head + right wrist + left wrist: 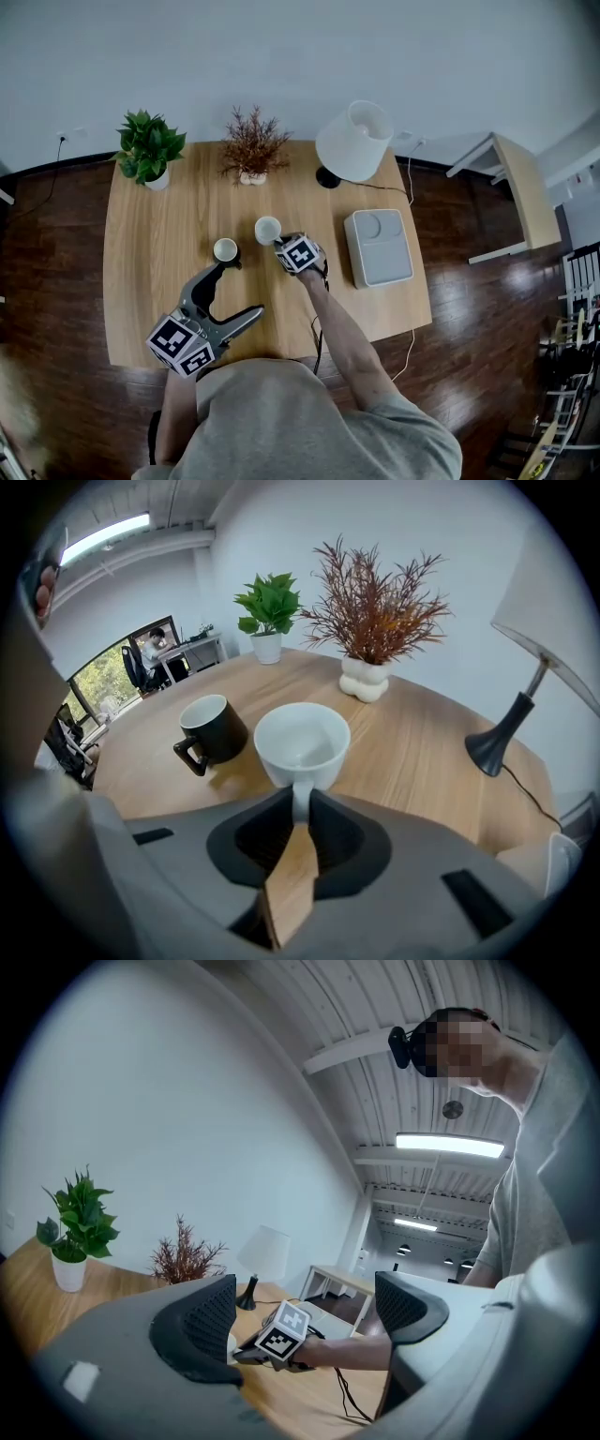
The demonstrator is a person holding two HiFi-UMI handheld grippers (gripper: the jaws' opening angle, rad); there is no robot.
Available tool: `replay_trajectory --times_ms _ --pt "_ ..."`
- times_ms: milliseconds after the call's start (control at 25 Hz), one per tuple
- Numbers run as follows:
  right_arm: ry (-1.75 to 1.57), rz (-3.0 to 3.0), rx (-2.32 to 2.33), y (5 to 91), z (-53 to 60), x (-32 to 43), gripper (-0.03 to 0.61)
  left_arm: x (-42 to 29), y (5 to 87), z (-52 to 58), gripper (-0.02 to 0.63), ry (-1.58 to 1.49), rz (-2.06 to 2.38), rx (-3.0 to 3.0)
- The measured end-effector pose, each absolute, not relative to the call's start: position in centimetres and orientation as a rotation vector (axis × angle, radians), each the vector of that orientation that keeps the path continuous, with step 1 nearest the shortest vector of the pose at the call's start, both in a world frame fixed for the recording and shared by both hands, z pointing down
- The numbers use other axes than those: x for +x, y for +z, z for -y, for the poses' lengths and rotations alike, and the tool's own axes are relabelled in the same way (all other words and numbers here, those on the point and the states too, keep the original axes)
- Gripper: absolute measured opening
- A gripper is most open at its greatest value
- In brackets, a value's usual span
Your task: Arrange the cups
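At the bottom of the head view, the person's left hand holds the left gripper [239,292] over the near edge of the wooden table [150,234]. Its jaws stand wide apart with nothing between the pads. Just beyond, near the middle of the frame, the right gripper [300,810] tilts down onto the tabletop, and its jaws are pinched together on the handle of the white cup [302,744]. That cup stands upright on the table at the centre, handle toward the person. To its left and close beside it, but apart, the black mug [211,731] with a white inside also stands upright, its handle turned to the lower left.

To the right of the cups lies a pale grey box [379,247], perhaps a small appliance. Along the table's far edge stand a green potted plant [148,148] at upper left, a reddish dried plant [253,145] in a white pot at centre, and a white-shaded lamp [354,141] on a black base.
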State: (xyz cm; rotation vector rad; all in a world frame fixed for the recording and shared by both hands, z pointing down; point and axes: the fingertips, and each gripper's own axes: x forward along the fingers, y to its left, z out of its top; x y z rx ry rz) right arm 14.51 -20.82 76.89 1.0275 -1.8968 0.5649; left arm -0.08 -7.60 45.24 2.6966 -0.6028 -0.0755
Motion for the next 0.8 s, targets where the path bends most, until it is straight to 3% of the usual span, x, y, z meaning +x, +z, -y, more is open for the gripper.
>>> replay_trajectory --times_ms 280,520,680,800 --pt "0.656 2.080 1.265 71.6 17.9 19.1 0.066 0.8 45.1 7.5 0.460 -0.068 0.564 2.698" --pt "0.616 1.938 1.710 64.1 16.0 37.0 0.066 3.4 45.3 6.8 0.460 -0.049 0.478 2.709" --pt "0.684 1.659 1.890 64.4 13.7 49.6 0.066 4.8 45.3 6.0 0.460 -0.045 0.430 2.720" --pt "0.770 1.566 1.900 66.2 12.4 53.7 0.066 5.4 45.3 5.5 0.460 -0.032 0.414 2.729"
